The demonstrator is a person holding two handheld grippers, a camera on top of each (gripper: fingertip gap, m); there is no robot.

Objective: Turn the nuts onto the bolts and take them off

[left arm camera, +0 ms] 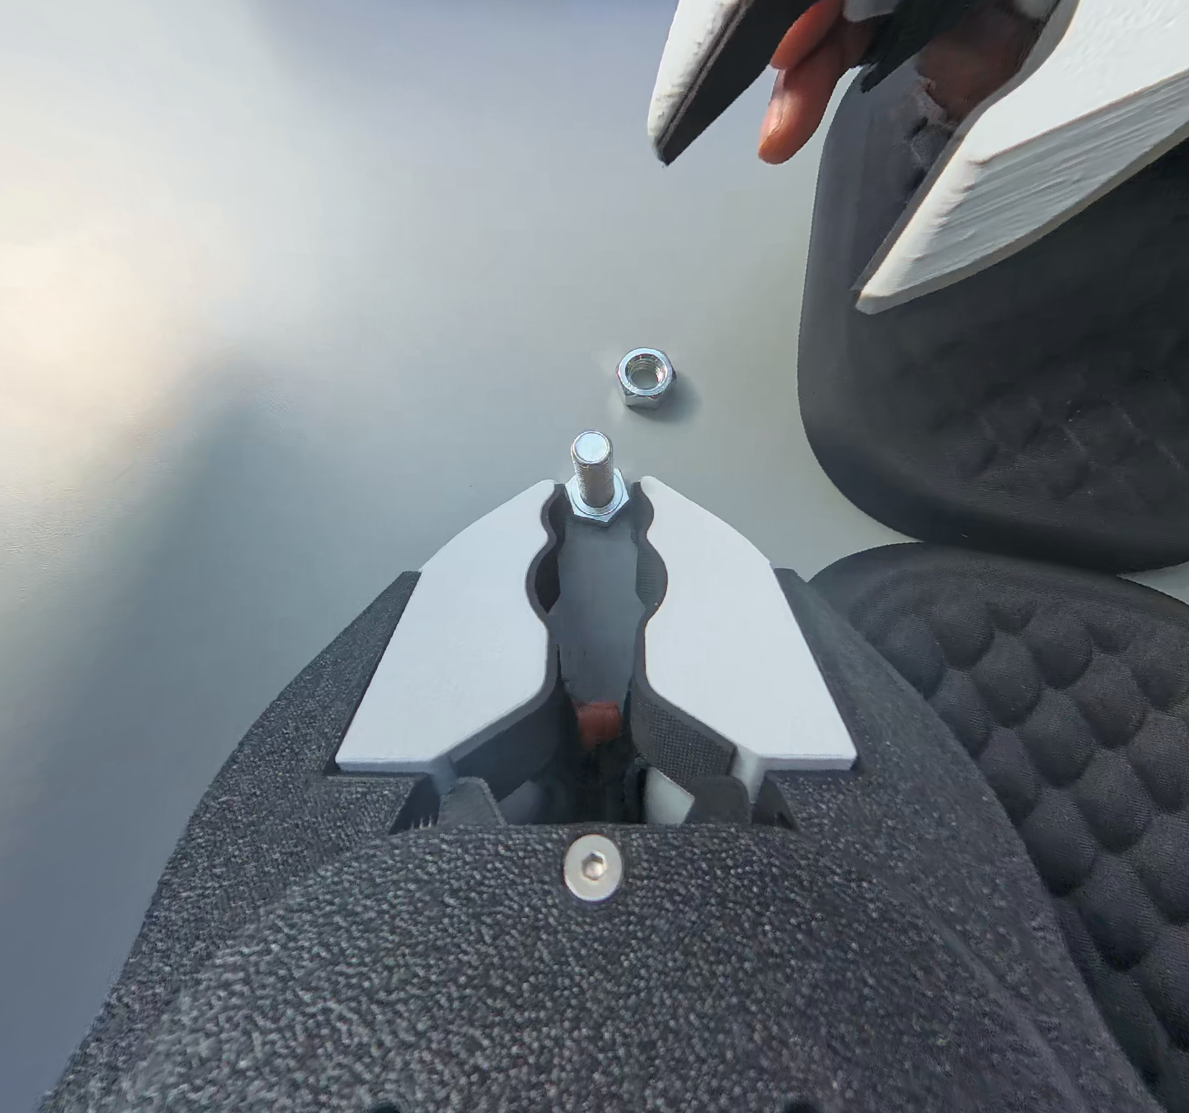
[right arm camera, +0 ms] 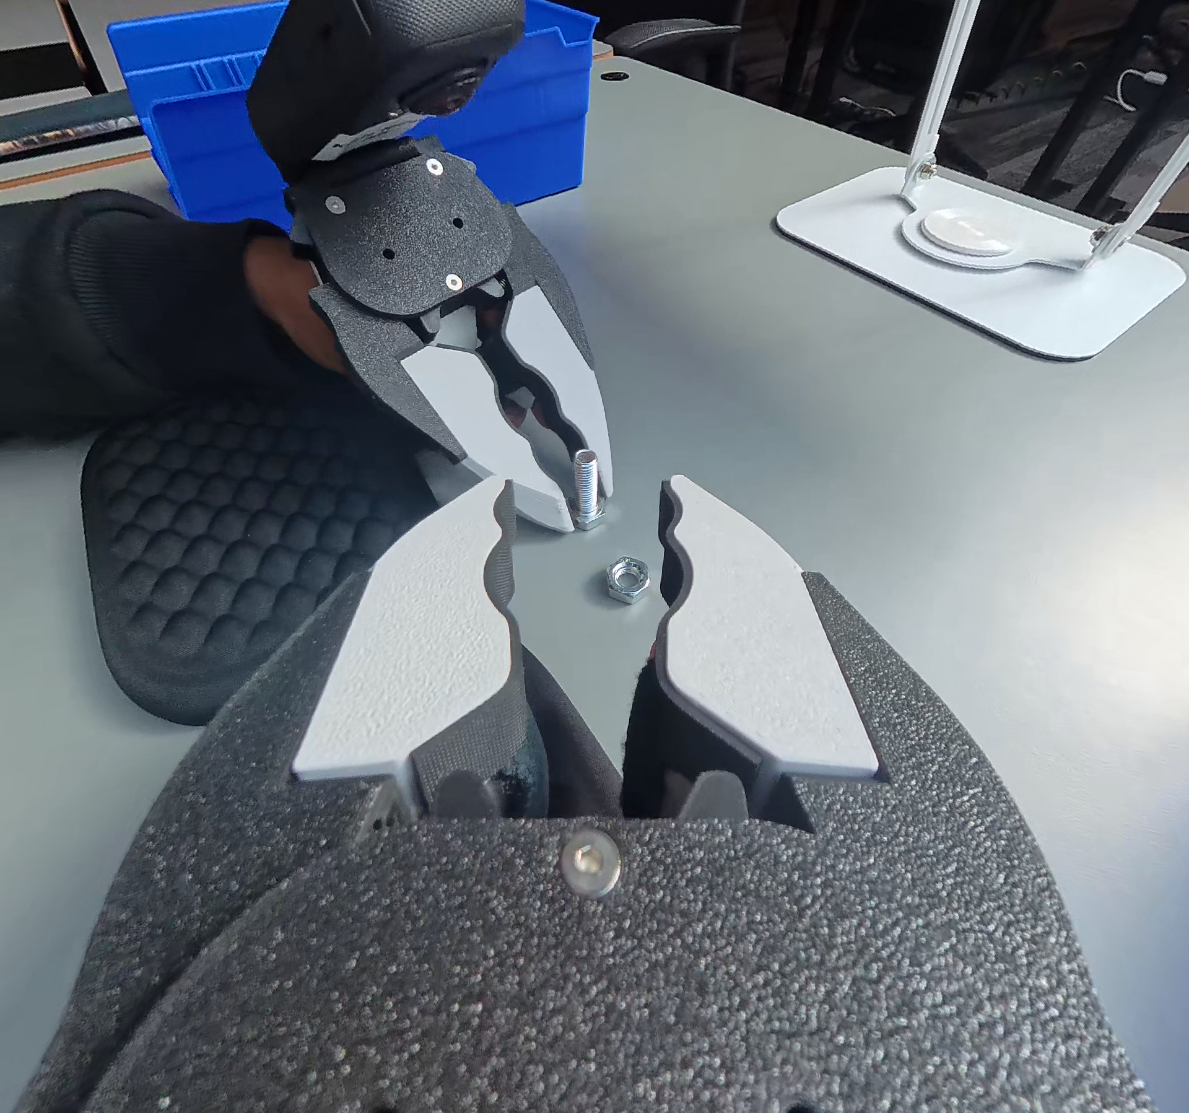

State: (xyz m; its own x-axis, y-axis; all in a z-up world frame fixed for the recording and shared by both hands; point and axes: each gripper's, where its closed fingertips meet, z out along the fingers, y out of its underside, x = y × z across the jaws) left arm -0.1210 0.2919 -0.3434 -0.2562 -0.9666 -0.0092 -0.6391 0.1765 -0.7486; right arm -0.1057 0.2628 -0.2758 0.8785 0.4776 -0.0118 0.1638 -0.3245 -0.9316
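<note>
Left gripper clamping bolt head, right gripper spread above nut, right view alone shows blue bin

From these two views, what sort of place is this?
Probably an office or lab workbench: a grey desk with a blue parts bin, a white stand, and office chairs behind.

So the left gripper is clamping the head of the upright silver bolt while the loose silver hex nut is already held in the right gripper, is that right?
Not quite: the silver hex nut lies loose on the grey table, between the open right gripper fingers, as the right wrist view shows. The left gripper does clamp the upright silver bolt by its head.
</note>
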